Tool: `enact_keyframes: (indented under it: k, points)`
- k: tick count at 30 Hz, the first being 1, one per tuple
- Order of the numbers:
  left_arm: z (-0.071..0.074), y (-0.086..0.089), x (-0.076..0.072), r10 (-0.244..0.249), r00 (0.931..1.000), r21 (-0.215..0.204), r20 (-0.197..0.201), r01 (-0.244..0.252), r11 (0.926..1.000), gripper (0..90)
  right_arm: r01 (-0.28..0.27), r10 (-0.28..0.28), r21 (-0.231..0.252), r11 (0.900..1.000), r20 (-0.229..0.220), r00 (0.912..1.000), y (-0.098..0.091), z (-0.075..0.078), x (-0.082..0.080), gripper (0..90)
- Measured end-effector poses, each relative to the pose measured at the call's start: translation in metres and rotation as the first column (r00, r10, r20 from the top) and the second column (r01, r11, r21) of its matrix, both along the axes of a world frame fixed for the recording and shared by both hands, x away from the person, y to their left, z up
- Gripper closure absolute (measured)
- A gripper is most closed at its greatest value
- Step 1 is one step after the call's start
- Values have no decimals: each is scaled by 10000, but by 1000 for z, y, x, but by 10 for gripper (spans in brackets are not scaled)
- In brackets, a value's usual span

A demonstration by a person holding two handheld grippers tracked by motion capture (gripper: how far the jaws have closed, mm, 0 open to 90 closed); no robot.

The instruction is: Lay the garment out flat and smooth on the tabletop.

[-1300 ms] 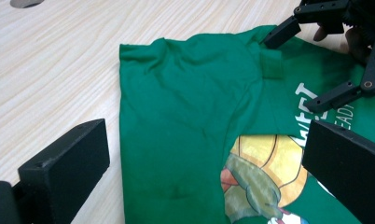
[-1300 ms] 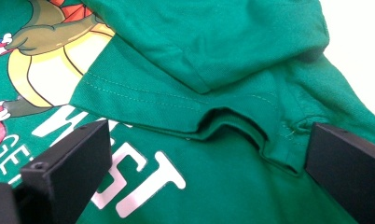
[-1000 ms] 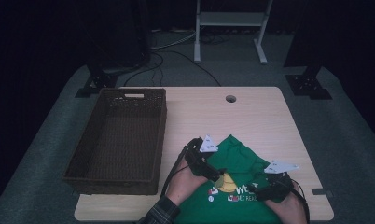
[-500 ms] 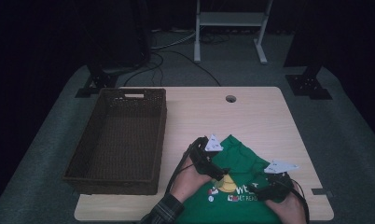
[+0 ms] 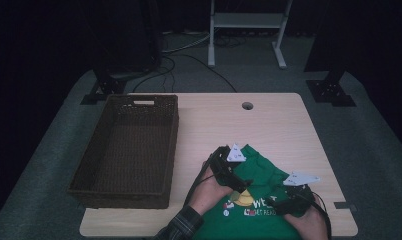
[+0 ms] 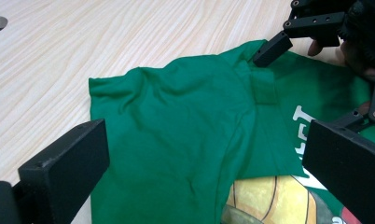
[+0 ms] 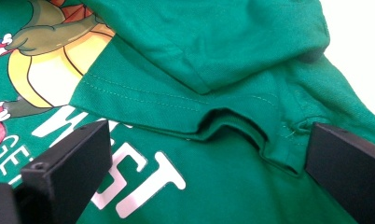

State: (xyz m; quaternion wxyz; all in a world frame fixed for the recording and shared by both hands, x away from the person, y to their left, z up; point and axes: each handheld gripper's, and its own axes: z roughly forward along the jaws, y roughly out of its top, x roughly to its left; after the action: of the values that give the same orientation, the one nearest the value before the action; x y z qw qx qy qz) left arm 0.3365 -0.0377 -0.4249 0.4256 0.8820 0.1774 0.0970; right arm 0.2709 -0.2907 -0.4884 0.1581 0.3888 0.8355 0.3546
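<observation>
Right tongs (image 5: 289, 202): near edge of the bench, right of the person's middle, in the right hand (image 5: 309, 222); grey three-cornered plate on top. Its own view shows both black jaws spread wide with nothing between them, low over the shirt's collar seam and white lettering.
Left tongs (image 5: 228, 167): a little farther in, held by the left hand (image 5: 209, 187), plaid sleeve (image 5: 181, 226) behind it. Jaws spread wide, hovering over the folded cloth, gripping nothing; grey plate on top.
Green T-shirt (image 5: 259, 200): lies on the near right part of the bench, between and under both tongs, its lower part running off the near edge of the high view. Printed front faces up: yellow-bellied cartoon figure, white letters. A plain green flap (image 6: 176, 121) is folded over the print, wrinkled, its edge resting on bare wood.
Other tongs seen from the left gripper view: one jaw tip sits at the shirt's far fold (image 6: 269, 49); touching or just above, cannot tell.
Bench (image 5: 269, 130): light wood, round cable hole (image 5: 247, 105) toward the far edge.
Wicker basket (image 5: 89, 170): dark brown, on the left half of the bench, well apart from the shirt, slot handle in the far wall.
Beyond: grey carpet (image 5: 64, 125), cables, white metal frame (image 5: 249, 30), dark stand feet.
</observation>
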Motion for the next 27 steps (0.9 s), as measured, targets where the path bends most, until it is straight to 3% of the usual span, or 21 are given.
enact_keyframes:
  k: [20, 27]
  points:
    - [-12, -28, 6, -293, 9994, -69, -209, 291, 9996, 0, -16, 16, -7, 10000, 14, 10000, 0, 0, 0, 0]
    - [-16, -33, 9, -420, 9987, -194, -280, 415, 9990, 45, -22, 22, -16, 10000, 18, 10000, 0, 0, 0, 0]
